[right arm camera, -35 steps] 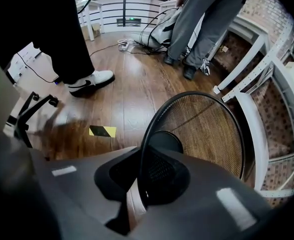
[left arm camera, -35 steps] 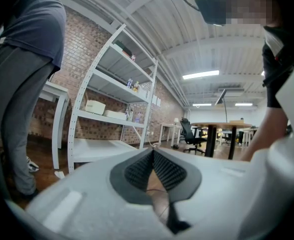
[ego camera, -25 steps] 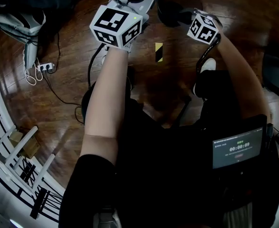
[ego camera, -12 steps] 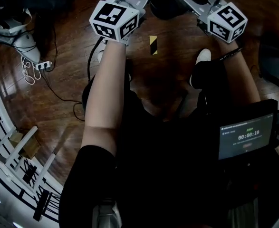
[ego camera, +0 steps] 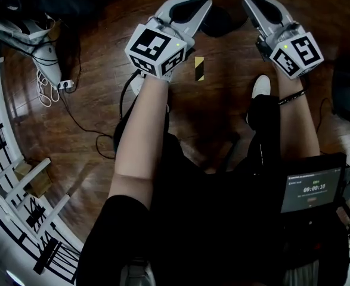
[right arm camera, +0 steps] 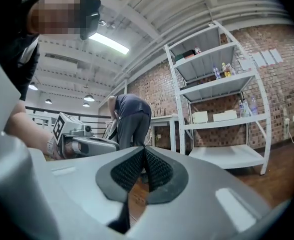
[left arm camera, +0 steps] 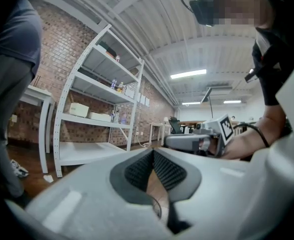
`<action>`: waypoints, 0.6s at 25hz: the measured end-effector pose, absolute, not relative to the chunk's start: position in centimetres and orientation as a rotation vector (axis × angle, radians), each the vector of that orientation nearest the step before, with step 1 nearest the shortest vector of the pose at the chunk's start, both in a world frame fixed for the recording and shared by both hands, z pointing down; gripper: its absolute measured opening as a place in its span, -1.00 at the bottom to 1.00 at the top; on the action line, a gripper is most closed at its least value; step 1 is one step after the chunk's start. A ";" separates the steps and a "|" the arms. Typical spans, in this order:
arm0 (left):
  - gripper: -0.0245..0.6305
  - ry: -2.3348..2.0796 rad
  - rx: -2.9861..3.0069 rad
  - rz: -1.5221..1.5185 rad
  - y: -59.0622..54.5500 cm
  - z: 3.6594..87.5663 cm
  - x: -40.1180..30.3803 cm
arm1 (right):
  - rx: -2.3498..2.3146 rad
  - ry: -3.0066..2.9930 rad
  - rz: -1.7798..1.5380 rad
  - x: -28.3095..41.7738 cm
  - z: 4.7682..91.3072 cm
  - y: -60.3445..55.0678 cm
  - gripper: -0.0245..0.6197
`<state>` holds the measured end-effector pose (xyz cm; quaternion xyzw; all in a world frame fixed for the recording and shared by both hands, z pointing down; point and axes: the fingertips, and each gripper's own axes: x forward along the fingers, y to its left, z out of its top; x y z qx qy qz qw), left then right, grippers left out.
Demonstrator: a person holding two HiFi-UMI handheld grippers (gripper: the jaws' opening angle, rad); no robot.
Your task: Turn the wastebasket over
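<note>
Gripping nothing: left tongs, right tongs both closed tip-to-tip.

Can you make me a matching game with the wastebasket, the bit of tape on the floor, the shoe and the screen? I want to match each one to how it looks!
Things:
1. wastebasket
2. tape
3. shoe
4. screen

Looks:
A. white
B. lit up, showing numbers
C. yellow and black stripes
D. all black

Pairs: 1-D, 2-C, 3-A, 4-B
</note>
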<state>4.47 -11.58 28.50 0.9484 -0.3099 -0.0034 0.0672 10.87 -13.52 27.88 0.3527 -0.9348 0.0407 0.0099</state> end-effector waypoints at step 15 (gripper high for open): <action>-0.92 -0.871 2.866 -0.004 -10.0 31.4 8.3 | 1.039 -2.936 0.094 12.7 29.7 -9.9 -0.90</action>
